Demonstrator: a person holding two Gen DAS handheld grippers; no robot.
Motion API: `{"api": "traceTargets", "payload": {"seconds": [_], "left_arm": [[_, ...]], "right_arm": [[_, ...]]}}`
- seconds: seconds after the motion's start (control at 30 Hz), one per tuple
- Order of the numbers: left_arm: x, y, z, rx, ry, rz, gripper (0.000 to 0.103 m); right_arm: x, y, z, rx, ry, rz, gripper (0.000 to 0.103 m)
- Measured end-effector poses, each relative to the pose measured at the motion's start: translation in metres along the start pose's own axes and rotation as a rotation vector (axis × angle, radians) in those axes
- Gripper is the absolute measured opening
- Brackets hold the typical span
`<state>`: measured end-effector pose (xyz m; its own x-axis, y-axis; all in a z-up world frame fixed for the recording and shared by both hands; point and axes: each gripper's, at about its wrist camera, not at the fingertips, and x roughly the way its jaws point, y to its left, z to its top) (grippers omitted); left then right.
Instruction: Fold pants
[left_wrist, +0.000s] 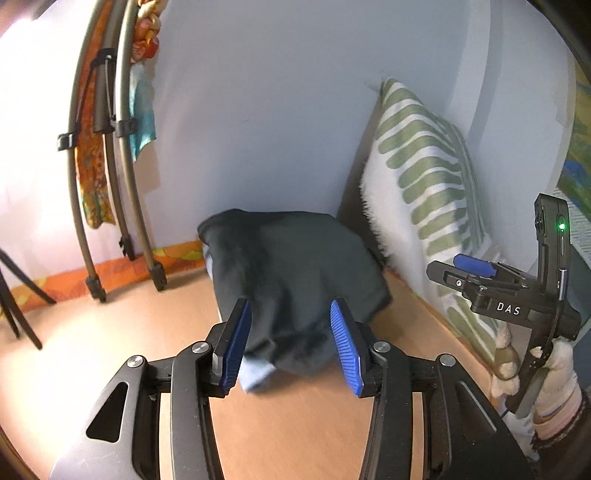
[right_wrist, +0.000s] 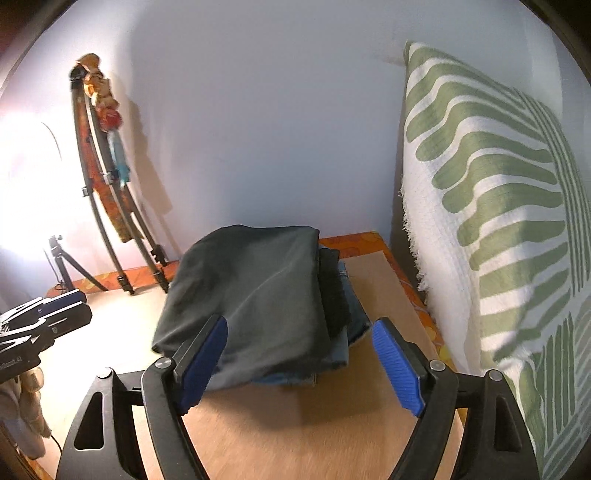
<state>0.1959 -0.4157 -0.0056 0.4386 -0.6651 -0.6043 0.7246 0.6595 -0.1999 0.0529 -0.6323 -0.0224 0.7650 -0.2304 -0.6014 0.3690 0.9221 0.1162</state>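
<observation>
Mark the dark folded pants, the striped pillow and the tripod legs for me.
dark folded pants (right_wrist: 251, 295): right wrist view, top panel.
striped pillow (right_wrist: 491, 206): right wrist view, front face.
tripod legs (left_wrist: 127, 206): left wrist view, right leg.

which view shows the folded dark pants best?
Right wrist: the folded dark pants lie sharp with their top face and edges visible, denim stacked beneath. Left wrist shows the same pile blurred, and its fingers cover the near edge.

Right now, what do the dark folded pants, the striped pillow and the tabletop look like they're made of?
Dark pants: soft matte knit or cotton, judging by gentle creases. Pillow: woven fabric, fringed edge, green printed stripes. Tabletop: smooth light wood or laminate, faint sheen.
</observation>
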Motion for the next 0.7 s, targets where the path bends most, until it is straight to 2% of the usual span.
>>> {"api": "traceTargets", "payload": {"seconds": [0.03,0.13,0.27,0.33,0.6,0.7], "left_arm": [[-0.006,-0.003,-0.005,0.005,-0.005,0.002,0.045],[-0.024,-0.009,-0.017,0.021,-0.018,0.01,0.056],[-0.05,-0.01,-0.031,0.016,-0.03,0.01,0.057],[-0.063,-0.008,-0.037,0.001,-0.036,0.004,0.062],[-0.114,0.001,-0.063,-0.036,-0.089,0.034,0.071],[-0.123,0.008,-0.077,-0.059,-0.086,0.048,0.072]], "right_arm": [[-0.006,0.002,-0.003,0.0,-0.007,-0.003,0.089],[-0.028,0.012,-0.014,-0.009,-0.032,-0.001,0.09],[-0.053,0.032,-0.028,-0.028,-0.056,0.021,0.091],[-0.062,0.042,-0.033,-0.036,-0.064,0.029,0.091],[-0.095,0.076,-0.055,-0.053,-0.118,0.05,0.092],[-0.1,0.085,-0.064,-0.04,-0.13,0.063,0.099]]}}
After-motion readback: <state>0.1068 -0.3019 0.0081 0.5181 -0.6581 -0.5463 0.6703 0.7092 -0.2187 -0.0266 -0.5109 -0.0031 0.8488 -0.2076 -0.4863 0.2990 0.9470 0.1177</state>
